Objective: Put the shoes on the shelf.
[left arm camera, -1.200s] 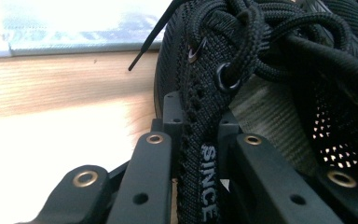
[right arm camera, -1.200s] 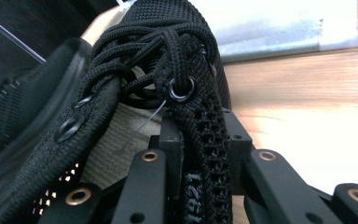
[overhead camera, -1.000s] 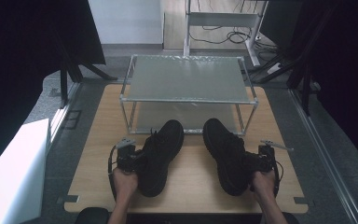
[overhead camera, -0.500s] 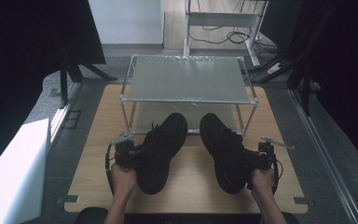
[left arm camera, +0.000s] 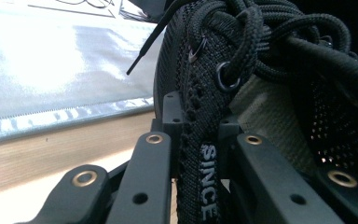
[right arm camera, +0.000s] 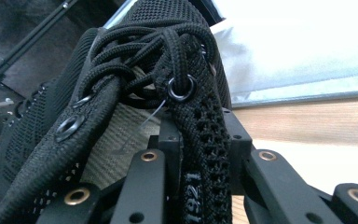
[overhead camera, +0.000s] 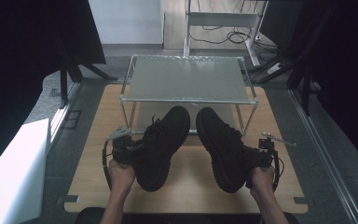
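Observation:
Two black lace-up shoes are held above the wooden table (overhead camera: 98,121), toes pointing toward a low metal rack (overhead camera: 186,77). The left shoe (overhead camera: 161,144) is gripped at its collar by my left gripper (overhead camera: 130,150); in the left gripper view its jaws are shut on the shoe's knit edge (left arm camera: 200,140), marked "SINCE". The right shoe (overhead camera: 221,147) is held by my right gripper (overhead camera: 257,157); in the right gripper view the jaws pinch the eyelet edge (right arm camera: 200,140), marked "1921". Both toes reach the rack's front rail.
The rack has a frosted top shelf (overhead camera: 186,77) and thin metal legs (overhead camera: 123,114), with room beneath it. A white box (overhead camera: 9,172) stands at the left off the table. Dark curtains and a desk frame (overhead camera: 219,21) with cables stand behind.
Both shoes have moved forward toward the rack, and their toes have come closer together. Both grippers stayed shut on them.

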Demonstrator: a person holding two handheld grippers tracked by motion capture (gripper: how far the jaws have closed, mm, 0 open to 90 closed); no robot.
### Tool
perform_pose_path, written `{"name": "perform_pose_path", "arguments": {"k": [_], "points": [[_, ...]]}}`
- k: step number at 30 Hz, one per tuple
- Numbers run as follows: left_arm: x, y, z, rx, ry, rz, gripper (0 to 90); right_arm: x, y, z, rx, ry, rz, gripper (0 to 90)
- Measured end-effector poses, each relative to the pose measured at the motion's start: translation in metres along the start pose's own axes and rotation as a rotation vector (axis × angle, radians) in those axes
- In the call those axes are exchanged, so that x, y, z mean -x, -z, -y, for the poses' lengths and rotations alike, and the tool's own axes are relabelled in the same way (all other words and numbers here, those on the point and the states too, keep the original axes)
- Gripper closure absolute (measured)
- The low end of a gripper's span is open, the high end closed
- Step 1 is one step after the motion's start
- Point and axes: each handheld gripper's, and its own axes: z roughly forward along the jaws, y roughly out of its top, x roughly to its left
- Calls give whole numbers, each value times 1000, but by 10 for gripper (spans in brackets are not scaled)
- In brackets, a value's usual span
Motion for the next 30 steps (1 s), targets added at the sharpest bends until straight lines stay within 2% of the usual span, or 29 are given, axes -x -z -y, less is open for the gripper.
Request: {"name": "perform_pose_path", "arguments": {"k": [6,10,14,21,22,24,28,30], "points": [[6,8,-11,23,12,-38,805,-11,7,-9,17,-27,-37,751],[8,12,-20,57,42,-37,805,-18,8,-19,33,-35,-54,751],[10,12,-29,76,53,-41,804,-25,6,-28,39,-48,-66,751],[11,6,-49,113,79,-39,801,-34,-6,-48,67,-63,-85,751],[11,3,-57,118,89,-41,801,-35,-10,-52,72,-69,-88,751],[10,-1,-63,122,104,-41,800,-37,-15,-59,80,-80,-87,751],[7,-8,-74,133,126,-53,794,-39,-22,-68,92,-93,-81,751],[5,-13,-85,137,131,-78,794,-40,-29,-78,104,-105,-66,751]]}}
